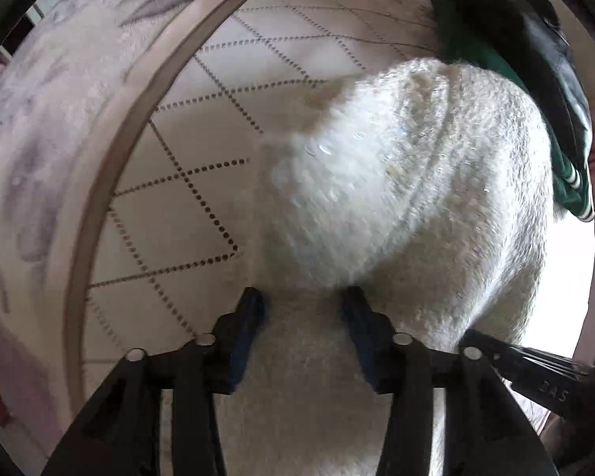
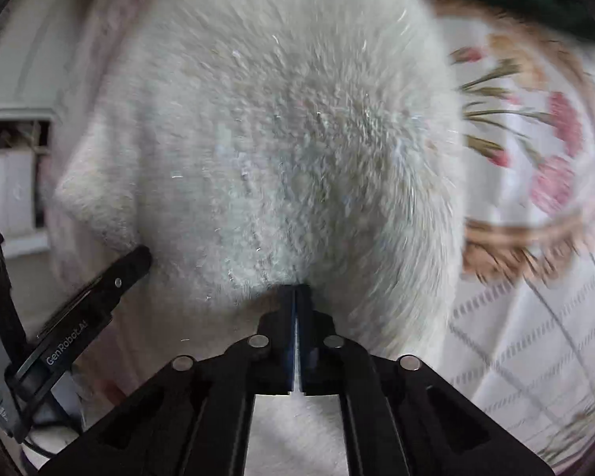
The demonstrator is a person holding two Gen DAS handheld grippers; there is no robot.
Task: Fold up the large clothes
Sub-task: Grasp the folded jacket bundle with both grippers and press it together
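Two tools: my right tool [image 2: 296, 291] pinches the fluffy white sweater [image 2: 281, 139], which stretches ahead; my left tool [image 1: 303, 297] hangs apart over it.

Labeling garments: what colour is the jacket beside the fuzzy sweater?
Dark green jacket with white-striped cuffs; clearest in the left wrist view.

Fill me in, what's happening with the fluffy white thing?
A person working two handheld grippers is folding a fuzzy white garment on a quilted bedspread. The right gripper is shut, its fingertips at the garment's edge, though whether fabric is pinched is unclear. The left gripper is open over the garment, nothing clamped. A dark green and black jacket lies bunched just beyond the white one. The right view is motion-blurred.
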